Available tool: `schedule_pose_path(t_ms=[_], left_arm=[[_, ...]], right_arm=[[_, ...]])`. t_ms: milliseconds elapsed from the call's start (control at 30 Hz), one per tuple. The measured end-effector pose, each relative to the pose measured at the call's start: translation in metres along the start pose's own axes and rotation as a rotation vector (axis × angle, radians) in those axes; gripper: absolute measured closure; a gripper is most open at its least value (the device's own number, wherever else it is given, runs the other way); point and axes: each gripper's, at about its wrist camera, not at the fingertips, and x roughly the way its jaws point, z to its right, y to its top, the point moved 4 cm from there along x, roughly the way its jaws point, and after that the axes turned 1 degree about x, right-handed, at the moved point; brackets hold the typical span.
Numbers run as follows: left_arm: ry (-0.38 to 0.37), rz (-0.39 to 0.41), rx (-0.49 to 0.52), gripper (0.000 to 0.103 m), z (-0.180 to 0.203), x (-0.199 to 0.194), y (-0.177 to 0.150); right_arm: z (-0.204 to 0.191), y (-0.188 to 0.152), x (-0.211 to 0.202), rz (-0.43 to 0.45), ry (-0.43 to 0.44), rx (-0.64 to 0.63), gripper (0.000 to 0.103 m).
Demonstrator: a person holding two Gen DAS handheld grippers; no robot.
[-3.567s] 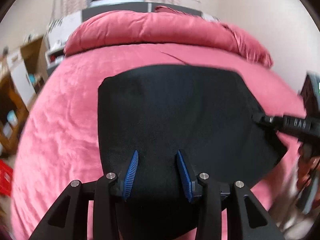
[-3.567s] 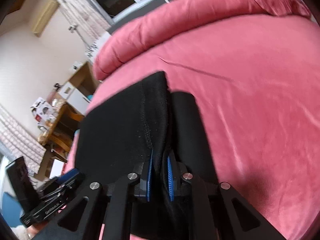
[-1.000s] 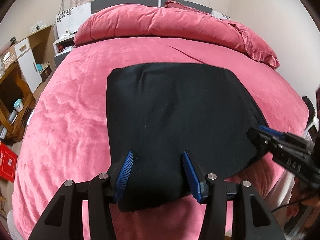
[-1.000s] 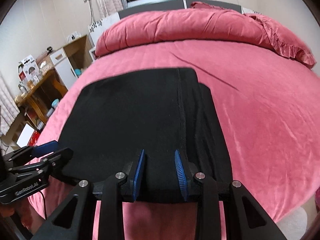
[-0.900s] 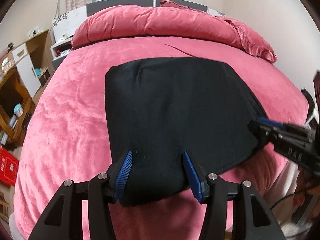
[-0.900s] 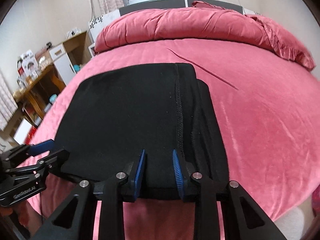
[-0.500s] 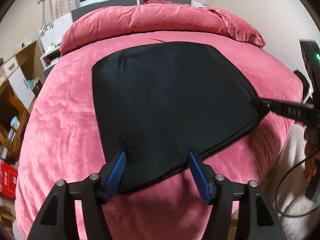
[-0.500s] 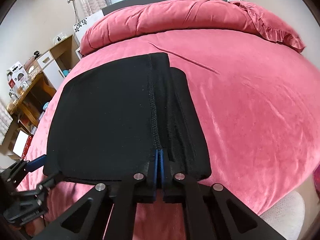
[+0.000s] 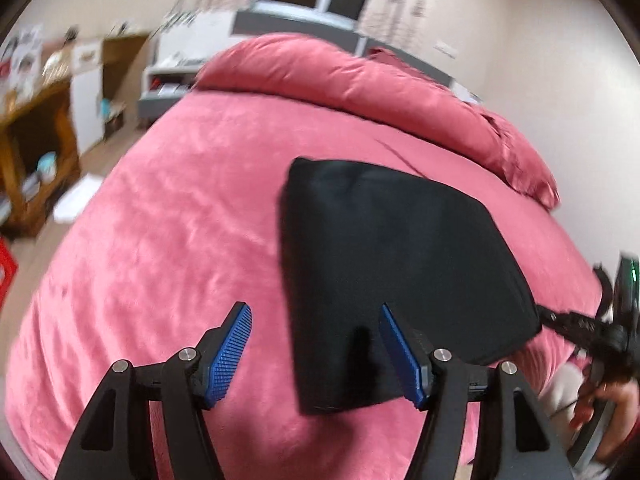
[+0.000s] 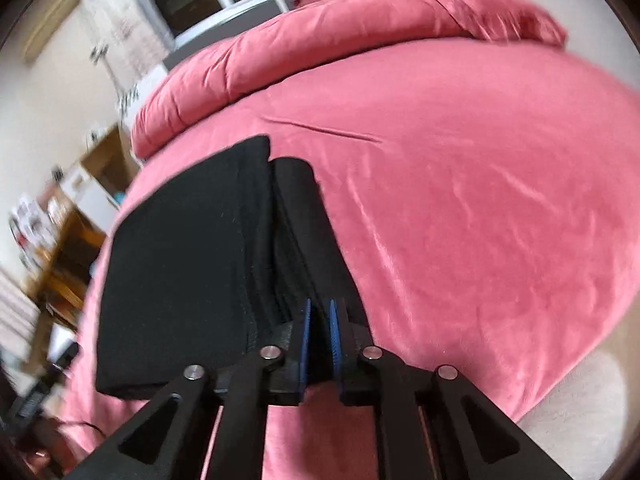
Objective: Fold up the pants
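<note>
Black pants (image 9: 392, 264), folded into a thick, roughly square pad, lie on the near part of a bed (image 9: 168, 248) covered in plush pink velvet, with a rolled pink duvet (image 9: 360, 84) at the far end under a window.

The left gripper (image 9: 316, 350) hovers over the pad's near-left corner, its blue ribbed fingers (image 9: 232, 354) spread wide with nothing pinched; one finger stands over the bare bedcover and the other over the cloth, a stance that looks like a straddle of the corner ready for a grasp.

The right gripper (image 10: 320, 332) is at the pad's near-right corner, its fingers close together with a fold of the dark cloth between them, and its jaws are opening; whether the pads press on the fabric at this instant is hard to tell, though the narrow gap filled with cloth suggests a light pinch.

In the right wrist view a stitched seam runs from near to far along the pants, and a separate narrower layer shows at the right edge, so the stack is not quite flush. The soft, matte knit appears heavy enough to hold its fold on the fuzzy cover.

A wooden shelf unit (image 9: 36, 148) stands on the left beside the bed; both views are blurred.
</note>
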Motion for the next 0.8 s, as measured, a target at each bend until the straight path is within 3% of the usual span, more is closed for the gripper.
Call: schedule_pose_path(t_ms=[100, 167, 233, 367, 633, 800], left_arm=[[-0.044, -0.034, -0.101, 0.036, -0.017, 0.007, 0.002], [-0.069, -0.049, -0.144, 0.034, -0.026, 0.011, 0.002], [-0.069, -0.068, -0.159, 0.032, -0.028, 0.013, 0.002], [-0.120, -0.136, -0.165, 0.032, -0.028, 0.026, 0.003], [-0.192, -0.229, -0.139, 0.032, -0.021, 0.045, 0.014], [-0.249, -0.247, -0.154, 0.032, -0.018, 0.049, 0.017]], right_arm=[[0.000, 0.003, -0.006, 0.028, 0.016, 0.022, 0.078], [-0.004, 0.004, -0.009, 0.048, 0.028, 0.009, 0.046], [-0.008, 0.007, -0.010, 0.059, 0.041, -0.006, 0.037], [-0.016, 0.013, 0.004, 0.000, 0.093, -0.045, 0.027], [0.001, 0.028, 0.051, -0.149, 0.145, 0.001, 0.024], [0.006, 0.028, 0.073, -0.230, 0.249, 0.056, 0.023]])
